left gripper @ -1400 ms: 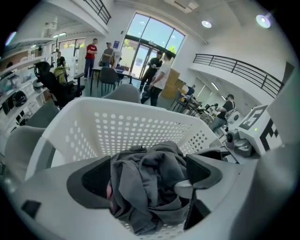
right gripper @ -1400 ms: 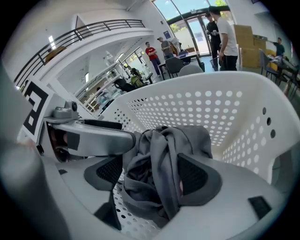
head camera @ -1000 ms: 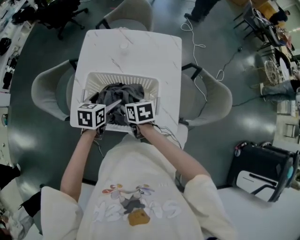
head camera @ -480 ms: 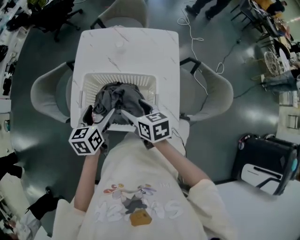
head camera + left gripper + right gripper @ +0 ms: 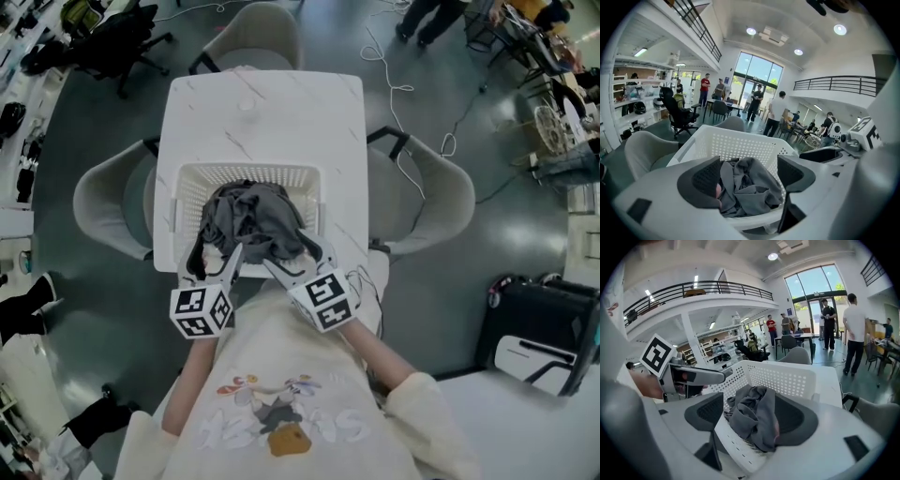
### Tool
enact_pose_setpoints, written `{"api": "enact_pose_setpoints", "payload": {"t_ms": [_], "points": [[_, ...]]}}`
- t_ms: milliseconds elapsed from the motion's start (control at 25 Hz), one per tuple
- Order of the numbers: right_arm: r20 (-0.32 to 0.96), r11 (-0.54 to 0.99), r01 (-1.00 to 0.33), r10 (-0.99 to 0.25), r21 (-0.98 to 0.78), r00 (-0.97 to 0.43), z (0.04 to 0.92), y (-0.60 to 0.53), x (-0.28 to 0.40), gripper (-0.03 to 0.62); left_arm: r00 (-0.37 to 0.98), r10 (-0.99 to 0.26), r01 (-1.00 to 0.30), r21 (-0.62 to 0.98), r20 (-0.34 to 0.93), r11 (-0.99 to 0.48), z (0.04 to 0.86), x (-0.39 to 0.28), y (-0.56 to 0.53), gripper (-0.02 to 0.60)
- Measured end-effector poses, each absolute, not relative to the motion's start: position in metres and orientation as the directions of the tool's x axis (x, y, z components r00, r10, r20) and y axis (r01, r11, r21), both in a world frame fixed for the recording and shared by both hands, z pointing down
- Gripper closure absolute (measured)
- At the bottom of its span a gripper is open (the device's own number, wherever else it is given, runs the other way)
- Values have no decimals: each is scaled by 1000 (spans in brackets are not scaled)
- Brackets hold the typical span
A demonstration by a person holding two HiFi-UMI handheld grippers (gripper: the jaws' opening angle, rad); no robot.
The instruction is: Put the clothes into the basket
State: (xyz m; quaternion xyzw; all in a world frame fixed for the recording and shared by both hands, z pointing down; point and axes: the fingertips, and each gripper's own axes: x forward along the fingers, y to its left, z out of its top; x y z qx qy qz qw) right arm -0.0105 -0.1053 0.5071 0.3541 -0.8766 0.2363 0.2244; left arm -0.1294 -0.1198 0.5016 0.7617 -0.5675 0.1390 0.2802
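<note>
We list crumpled grey clothes heaped in the white perforated plastic basket on the marbled white desk, hence left claw closing on nothing, right claw apart, empty.

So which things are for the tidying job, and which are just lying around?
For the job:
grey clothes
white basket
white table

Just lying about:
grey chairs
white cable on the floor
black office chair
</note>
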Motion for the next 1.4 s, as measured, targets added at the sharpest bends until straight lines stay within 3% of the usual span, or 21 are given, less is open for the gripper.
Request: {"api": "enact_pose_setpoints", "payload": {"t_ms": [200,320,440,520,680,1040,1240,1400], "points": [[576,663,-733,-542,-155,-612,516,-93,-3,269,355,-798,-924,314,487,-220,503,-120,-113,232],[558,659,-746,-585,-96,-589,516,-95,1,315,356,-799,-928,284,485,-241,504,-114,-111,263],[523,615,-789,-666,-19,-532,513,-99,14,530,362,-798,-927,276,483,-253,502,-110,-106,352],[508,613,-790,-682,4,-527,512,-100,16,543,357,-800,-929,274,482,-249,502,-112,-106,395],[503,631,-773,-690,65,-521,514,-99,18,577,299,-826,-948,251,479,-197,503,-123,-106,545],[494,652,-756,-677,60,-545,513,-96,17,586,246,-853,-969,118,461,-216,501,-112,-102,571],[489,658,-752,-643,-41,-589,513,-102,15,586,197,-873,-977,167,446,-135,502,-126,-112,571],[484,663,-749,-655,0,-580,512,-99,18,586,165,-860,-964,264,483,-36,510,-122,-102,571]]}}
